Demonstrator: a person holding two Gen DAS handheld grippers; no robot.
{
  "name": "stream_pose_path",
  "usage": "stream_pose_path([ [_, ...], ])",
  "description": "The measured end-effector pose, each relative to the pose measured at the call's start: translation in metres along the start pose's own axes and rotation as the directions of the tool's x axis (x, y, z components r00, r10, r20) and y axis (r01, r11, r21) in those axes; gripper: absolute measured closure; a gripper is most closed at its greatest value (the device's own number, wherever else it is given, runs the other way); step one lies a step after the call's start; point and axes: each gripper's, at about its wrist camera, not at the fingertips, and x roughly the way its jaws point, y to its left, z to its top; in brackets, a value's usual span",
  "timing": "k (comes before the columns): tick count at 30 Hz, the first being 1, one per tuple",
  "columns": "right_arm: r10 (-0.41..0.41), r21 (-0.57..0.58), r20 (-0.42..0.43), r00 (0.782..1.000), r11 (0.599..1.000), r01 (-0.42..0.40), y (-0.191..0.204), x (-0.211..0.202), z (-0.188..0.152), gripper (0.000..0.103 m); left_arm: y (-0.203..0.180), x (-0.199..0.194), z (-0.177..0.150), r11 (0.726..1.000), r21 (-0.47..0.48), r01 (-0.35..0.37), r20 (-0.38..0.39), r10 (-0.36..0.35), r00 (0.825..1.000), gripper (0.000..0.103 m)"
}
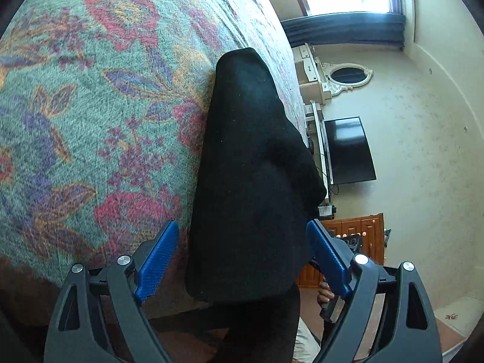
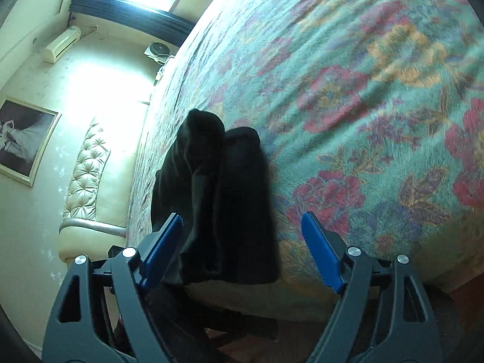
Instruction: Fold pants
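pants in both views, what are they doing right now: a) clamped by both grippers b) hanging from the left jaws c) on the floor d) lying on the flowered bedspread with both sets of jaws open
d: the black pants lie on the flowered bedspread, and the left gripper and right gripper both stand open, blue pads apart.

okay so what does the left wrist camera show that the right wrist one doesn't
Only the left wrist view shows a dark TV screen, an oval mirror, a wooden cabinet and a hand gripping a handle.

Only the right wrist view shows a framed picture, a wall air conditioner and a tufted headboard.

Both show the black pants lying near the edge of the floral bedspread, a bright window, and an open tool: left tool, right tool, neither holding anything.
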Motion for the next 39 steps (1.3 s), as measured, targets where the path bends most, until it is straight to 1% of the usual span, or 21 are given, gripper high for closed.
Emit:
stream_pose_path([
  [2,0.03,0.035,-0.03,0.999,0.999,-0.029,-0.008,0.011,-0.004,0.022,0.0,0.001,-0.002,1.0,0.012,0.006,-0.011,-0.005,1.0,0.018],
  [3,0.058,0.052,-0.048,0.997,0.997,-0.056,-0.012,0.016,-0.007,0.022,-0.002,0.003,0.0,1.0,0.014,0.013,-0.019,-0.012,1.0,0.018],
  [5,0.124,0.092,-0.08,0.989,0.989,-0.117,-0.015,0.028,-0.011,0.021,0.0,0.007,-0.003,0.999,-0.009,0.049,-0.041,-0.05,0.998,0.018],
  [7,0.173,0.132,-0.084,0.981,0.978,-0.161,-0.02,0.034,-0.014,0.018,0.001,0.009,-0.005,0.997,-0.034,0.068,-0.031,-0.069,0.997,0.015],
  [11,0.235,0.159,-0.103,0.967,0.963,-0.217,-0.023,0.041,-0.02,0.017,0.011,0.004,-0.005,0.994,-0.061,0.095,-0.015,-0.096,0.995,0.015],
  [13,0.265,0.173,-0.103,0.959,0.954,-0.245,-0.025,0.04,-0.019,0.016,0.015,0.003,-0.007,0.994,-0.06,0.096,-0.018,-0.097,0.995,0.015],
  [19,0.274,0.138,-0.118,0.955,0.956,-0.257,-0.025,0.032,-0.016,0.012,0.019,0.002,-0.008,0.99,-0.084,0.109,-0.029,-0.112,0.993,0.015],
  [20,0.279,0.144,-0.117,0.953,0.954,-0.262,-0.023,0.033,-0.017,0.012,0.018,0.002,-0.008,0.99,-0.088,0.112,-0.028,-0.115,0.993,0.015],
  [23,0.309,0.2,-0.099,0.946,0.937,-0.285,-0.033,0.033,-0.016,0.012,0.016,0.003,-0.008,0.99,-0.089,0.108,-0.027,-0.111,0.993,0.015],
  [25,0.27,0.187,-0.105,0.957,0.951,-0.247,-0.036,0.035,-0.017,0.012,0.015,0.004,-0.009,0.99,-0.094,0.108,-0.023,-0.111,0.994,0.015],
  [28,0.21,0.13,-0.101,0.972,0.972,-0.197,-0.024,0.038,-0.019,0.012,0.011,0.006,-0.008,0.991,-0.093,0.097,-0.021,-0.099,0.995,0.015],
  [31,0.19,0.099,-0.119,0.974,0.979,-0.179,-0.016,0.044,-0.019,0.013,-0.001,0.011,-0.012,0.997,-0.051,0.062,-0.023,-0.063,0.998,0.015],
  [33,0.133,0.059,-0.131,0.982,0.99,-0.126,-0.013,0.045,-0.021,0.029,-0.007,0.013,-0.014,0.999,-0.004,0.038,-0.03,-0.038,0.999,0.015],
  [34,0.109,0.042,-0.133,0.985,0.994,-0.104,-0.012,0.044,-0.022,0.033,-0.007,0.014,-0.015,0.999,-0.002,0.036,-0.027,-0.036,0.999,0.015],
  [35,0.094,0.033,-0.132,0.987,0.995,-0.091,-0.014,0.043,-0.022,0.043,-0.006,0.014,-0.015,0.999,-0.008,0.038,-0.025,-0.039,0.999,0.015],
  [36,0.083,0.03,-0.129,0.988,0.996,-0.08,-0.016,0.042,-0.023,0.05,-0.004,0.014,-0.015,0.999,-0.017,0.042,-0.025,-0.042,0.999,0.015],
  [38,0.082,0.03,-0.128,0.988,0.996,-0.078,-0.02,0.04,-0.025,0.056,-0.002,0.014,-0.014,0.998,-0.035,0.043,-0.028,-0.044,0.999,0.015],
  [39,0.08,0.028,-0.128,0.989,0.997,-0.077,-0.023,0.039,-0.026,0.058,-0.001,0.014,-0.013,0.999,-0.038,0.037,-0.031,-0.038,0.999,0.017],
])
